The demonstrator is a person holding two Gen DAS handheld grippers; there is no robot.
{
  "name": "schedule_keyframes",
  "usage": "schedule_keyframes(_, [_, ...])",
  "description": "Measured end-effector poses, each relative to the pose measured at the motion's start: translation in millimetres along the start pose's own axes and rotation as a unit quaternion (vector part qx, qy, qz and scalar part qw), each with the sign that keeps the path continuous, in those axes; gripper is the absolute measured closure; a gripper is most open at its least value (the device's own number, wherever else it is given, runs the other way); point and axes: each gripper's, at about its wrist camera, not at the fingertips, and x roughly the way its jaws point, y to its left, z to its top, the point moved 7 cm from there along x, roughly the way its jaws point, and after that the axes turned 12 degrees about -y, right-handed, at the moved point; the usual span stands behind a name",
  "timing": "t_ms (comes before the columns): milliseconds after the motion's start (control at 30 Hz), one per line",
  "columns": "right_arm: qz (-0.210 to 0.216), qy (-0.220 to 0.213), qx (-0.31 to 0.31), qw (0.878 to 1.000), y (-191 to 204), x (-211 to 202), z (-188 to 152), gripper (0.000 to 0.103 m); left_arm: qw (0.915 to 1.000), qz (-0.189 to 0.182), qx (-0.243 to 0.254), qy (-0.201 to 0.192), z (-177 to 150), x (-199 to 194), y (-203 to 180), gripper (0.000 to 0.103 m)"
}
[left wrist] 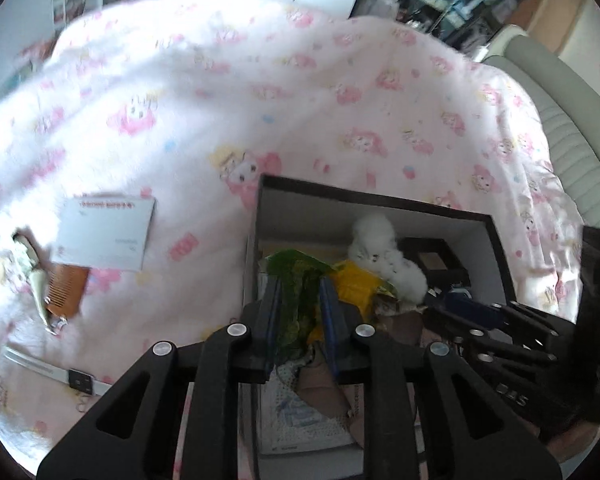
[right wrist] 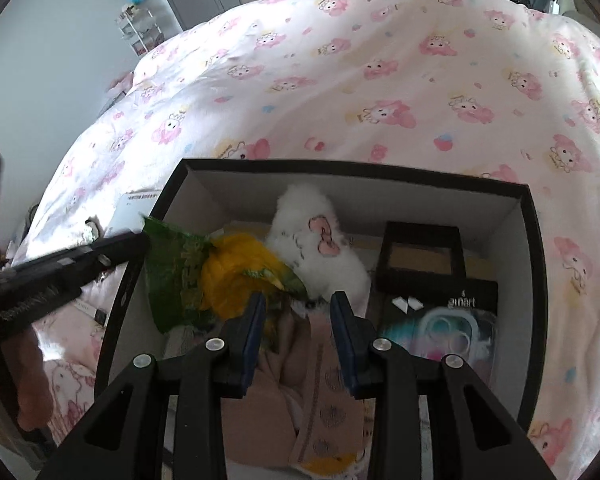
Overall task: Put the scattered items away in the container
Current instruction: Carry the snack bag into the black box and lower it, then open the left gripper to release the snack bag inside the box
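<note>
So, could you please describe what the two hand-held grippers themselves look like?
Both are matte black plastic linkages with round silver pivot pins. The left hand-held gripper and the right hand-held gripper each have two flat fingers lined with blue pads. Pale lettering marks the side of each body.

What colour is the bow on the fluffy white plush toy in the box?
Pink. The bow on the white plush toy shows best in the right wrist view.

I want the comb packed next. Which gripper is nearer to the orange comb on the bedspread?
Left. The left gripper is over the box's near-left part, beside the orange comb; the right gripper is further right over the box.
</note>
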Motion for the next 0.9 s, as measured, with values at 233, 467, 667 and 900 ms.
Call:
schedule_keyframes(233, [0.027, 0.033, -0.003, 0.999, 13, 7, -11, 0.073, 0.9934, -0.046, 0.057, 0.089, -44, 21, -34, 0.085])
schedule_keyframes(467, [-0.001, 0.048, 0.002, 0.999, -7, 21, -14, 0.073, 0.9906, -0.049, 0.032, 0.124, -51, 59, -36, 0.086])
schedule_keyframes(667, [0.001, 0.048, 0.007, 0.999, -10, 26, -11, 0.073, 0.9927, -0.045, 0.004, 0.112, -34, 70, -23, 0.086])
schedule_keyframes(900, [-0.016, 0.038, 0.014, 0.999, -18, 26, -5, 0.073, 0.9949, -0.041, -0.016, 0.091, -21, 72, -18, 0.086])
